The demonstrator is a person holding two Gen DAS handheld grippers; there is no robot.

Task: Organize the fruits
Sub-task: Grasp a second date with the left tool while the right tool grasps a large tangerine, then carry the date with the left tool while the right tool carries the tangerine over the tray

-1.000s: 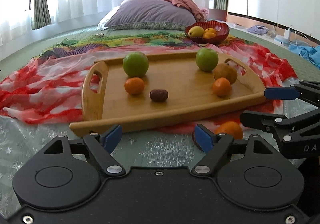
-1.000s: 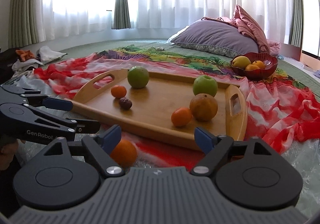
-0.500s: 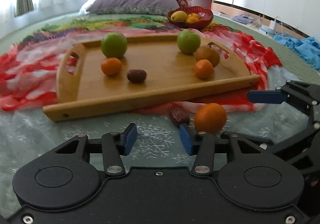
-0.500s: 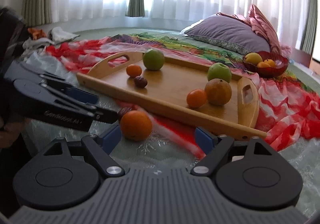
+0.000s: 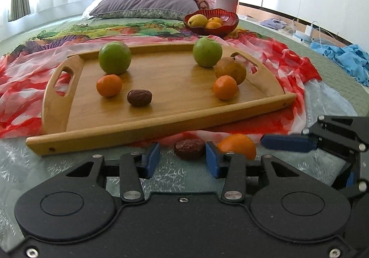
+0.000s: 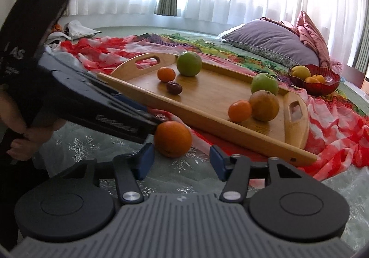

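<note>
- The wooden tray (image 5: 175, 106) lies on the red cloth (image 5: 295, 66) and carries two green apples, two small oranges, a brown pear and a date; it looks like the collecting place for the loose fruit
- A date (image 5: 189, 148) and a large orange (image 6: 173, 138) lie off the tray, on the near side of its front rim, side by side; they seem the items left to sort
- The left gripper (image 5: 182, 161) is low, its fingers spread wide and empty, the date just ahead between the tips; likely lined up to take it
- The right gripper (image 6: 181, 162) is likewise open and empty, facing the orange, so each tool appears to claim one fruit
- A red bowl (image 5: 221, 27) of yellow fruit sits far right, near the pillow (image 5: 147, 2)
</note>
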